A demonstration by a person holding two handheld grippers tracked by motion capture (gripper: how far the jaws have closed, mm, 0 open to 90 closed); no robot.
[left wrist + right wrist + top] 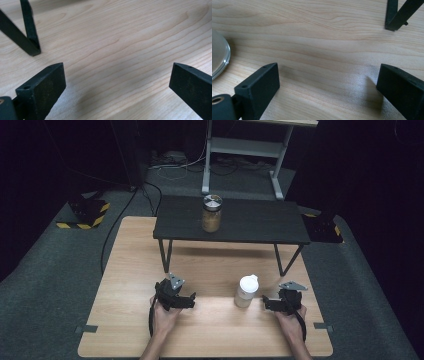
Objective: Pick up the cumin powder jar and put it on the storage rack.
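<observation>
White-lidded jar (246,291): upright on the wooden table (130,270), long axis vertical, lid up; stands just left of the right gripper's jaws, apart from them, its rounded base (218,58) showing at the left edge of the right gripper view.

Wooden table: bare boards between both pairs of jaws and between the two grippers; near edge just behind the hands.

Black shelf (230,220): raised on thin legs beyond the jaws, one foot (31,48) ahead-left of the left jaws, one (392,25) ahead-right of the right jaws.

Amber jar (212,213): upright on the shelf, well apart from both grippers.

Left gripper (186,302): jaws wide apart, holding nothing, low over the wood.

Right gripper (269,304): jaws wide apart, empty.
</observation>
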